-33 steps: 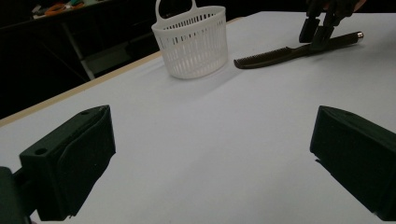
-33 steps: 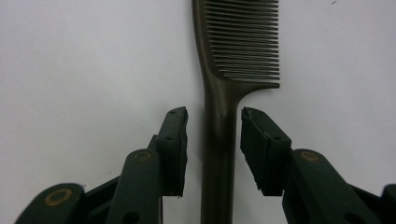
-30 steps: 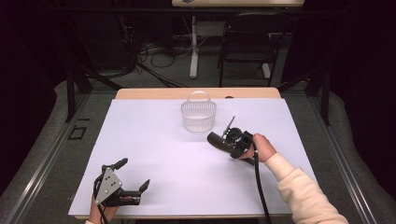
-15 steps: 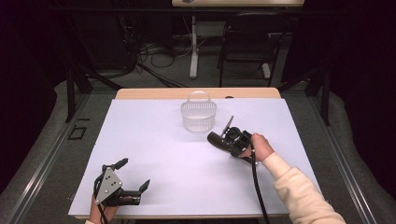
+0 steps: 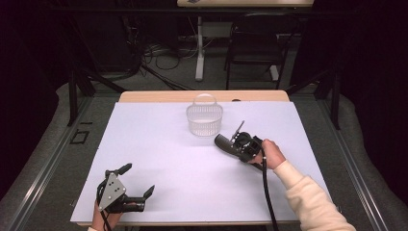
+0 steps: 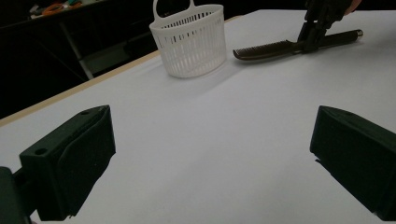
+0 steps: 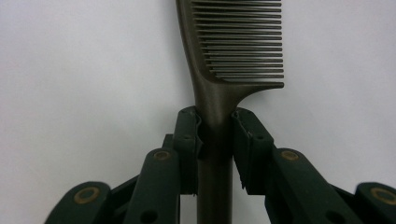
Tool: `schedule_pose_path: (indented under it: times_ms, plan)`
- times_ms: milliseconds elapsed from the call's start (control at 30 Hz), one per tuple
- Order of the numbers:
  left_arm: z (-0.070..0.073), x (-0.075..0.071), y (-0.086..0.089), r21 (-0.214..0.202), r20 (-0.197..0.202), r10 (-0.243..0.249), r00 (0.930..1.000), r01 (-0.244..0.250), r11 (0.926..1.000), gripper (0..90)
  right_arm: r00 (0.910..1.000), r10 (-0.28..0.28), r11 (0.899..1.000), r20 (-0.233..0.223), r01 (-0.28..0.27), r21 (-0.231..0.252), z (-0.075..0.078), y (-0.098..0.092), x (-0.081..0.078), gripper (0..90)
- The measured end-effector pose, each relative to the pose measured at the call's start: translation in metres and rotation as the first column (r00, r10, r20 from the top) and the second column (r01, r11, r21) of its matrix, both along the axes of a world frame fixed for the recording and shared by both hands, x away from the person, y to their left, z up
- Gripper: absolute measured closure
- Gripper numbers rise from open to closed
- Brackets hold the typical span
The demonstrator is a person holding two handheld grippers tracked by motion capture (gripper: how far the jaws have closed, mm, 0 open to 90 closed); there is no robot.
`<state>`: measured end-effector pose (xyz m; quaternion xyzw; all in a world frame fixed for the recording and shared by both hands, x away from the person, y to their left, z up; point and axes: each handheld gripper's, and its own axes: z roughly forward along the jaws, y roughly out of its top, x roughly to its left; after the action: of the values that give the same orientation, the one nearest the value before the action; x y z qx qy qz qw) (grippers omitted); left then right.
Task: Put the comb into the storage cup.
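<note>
The right gripper [image 7: 215,123] has just been closing on the comb [image 7: 233,42] handle, pads touching; comb flat on the surface [image 5: 159,144], teeth end towards the basket [image 5: 204,118]; left gripper [image 5: 137,180] gapes idle.

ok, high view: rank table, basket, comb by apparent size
1. table, largest by far.
2. basket.
3. comb, a thin sliver sticking out of the right gripper, partly hidden, so its full length is unsure.
</note>
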<state>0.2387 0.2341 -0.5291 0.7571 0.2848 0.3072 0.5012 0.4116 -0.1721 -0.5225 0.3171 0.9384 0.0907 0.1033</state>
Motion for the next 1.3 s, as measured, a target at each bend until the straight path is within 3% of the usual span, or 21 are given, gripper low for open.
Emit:
schedule_pose_path:
  times_ms: [400,867,1300]
  plan:
    - [0.000,0.001,0.001,-0.007,-0.001,0.004,1.0000,-0.004,1.0000,0.0,0.9983,-0.010,0.998,0.057,0.007,0.057,0.014,-0.011,-0.010,72.8]
    - [0.001,0.000,0.003,-0.015,0.009,0.011,0.9999,-0.011,0.9998,0.0,0.9938,-0.051,0.990,0.099,0.037,0.139,0.030,-0.024,-0.021,72.8]
    - [0.001,-0.001,0.002,-0.013,0.016,0.014,0.9998,-0.014,0.9998,0.0,0.9846,-0.060,0.972,0.164,0.020,0.234,0.034,-0.034,-0.033,72.8]
